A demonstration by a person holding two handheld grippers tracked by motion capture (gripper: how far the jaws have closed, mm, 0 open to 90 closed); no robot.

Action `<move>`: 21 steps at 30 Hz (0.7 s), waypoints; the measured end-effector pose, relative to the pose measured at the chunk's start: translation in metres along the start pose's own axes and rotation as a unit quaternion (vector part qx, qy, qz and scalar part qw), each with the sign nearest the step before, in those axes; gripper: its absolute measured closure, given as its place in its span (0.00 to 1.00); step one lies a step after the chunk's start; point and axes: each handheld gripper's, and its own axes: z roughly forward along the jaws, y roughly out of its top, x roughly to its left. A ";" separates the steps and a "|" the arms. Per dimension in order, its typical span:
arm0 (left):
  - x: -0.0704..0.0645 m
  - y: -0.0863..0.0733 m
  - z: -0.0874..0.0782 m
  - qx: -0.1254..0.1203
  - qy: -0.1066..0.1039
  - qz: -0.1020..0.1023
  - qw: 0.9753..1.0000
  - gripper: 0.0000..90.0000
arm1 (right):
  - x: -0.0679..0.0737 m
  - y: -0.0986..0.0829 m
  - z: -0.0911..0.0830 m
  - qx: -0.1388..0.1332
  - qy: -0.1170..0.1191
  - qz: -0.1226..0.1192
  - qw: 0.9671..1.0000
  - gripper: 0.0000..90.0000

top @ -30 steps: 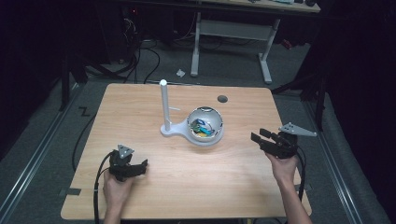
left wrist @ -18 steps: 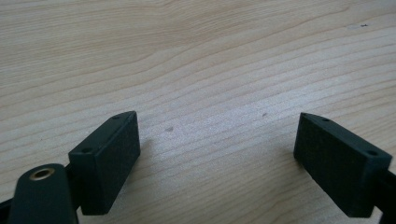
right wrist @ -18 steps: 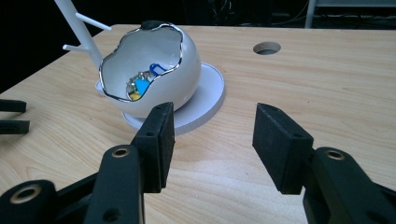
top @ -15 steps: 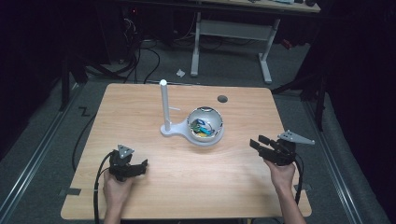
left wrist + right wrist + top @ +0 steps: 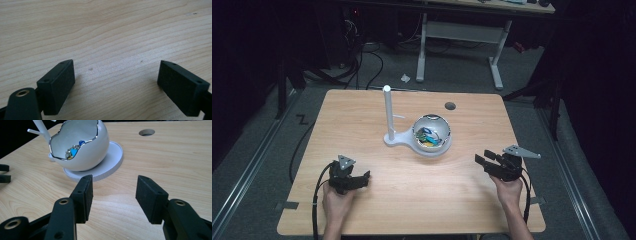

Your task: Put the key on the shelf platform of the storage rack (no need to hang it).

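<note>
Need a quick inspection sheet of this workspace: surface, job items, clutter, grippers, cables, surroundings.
Surface: wooden table, round grommet hole near the far edge.
Job's things: white egg-shaped bowl with a jagged silver rim, small colourful items inside, on a round white base; white upright post beside it.
Clutter: nothing seen on the table.
Grippers: left gripper open, low over bare wood; right gripper open, pointed at the bowl, apart from it.
Cables: one trails from each gripper; more lie on the floor beyond the table.
Surroundings: dark room, grey floor, a white-legged desk behind.

Glossy white egg-shaped bowl (image 5: 82, 150), chrome rim; matt wood-grain table (image 5: 362, 125)
</note>
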 end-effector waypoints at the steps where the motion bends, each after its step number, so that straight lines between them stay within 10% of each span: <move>1: 0.000 0.000 0.000 0.000 0.000 -0.001 1.000 0.16 | 0.000 -0.001 0.001 0.000 0.001 0.000 1.000 0.53; 21: 0.000 0.000 0.000 0.000 0.000 0.001 1.000 0.17 | 0.003 -0.019 0.023 0.039 -0.017 -0.013 0.999 0.52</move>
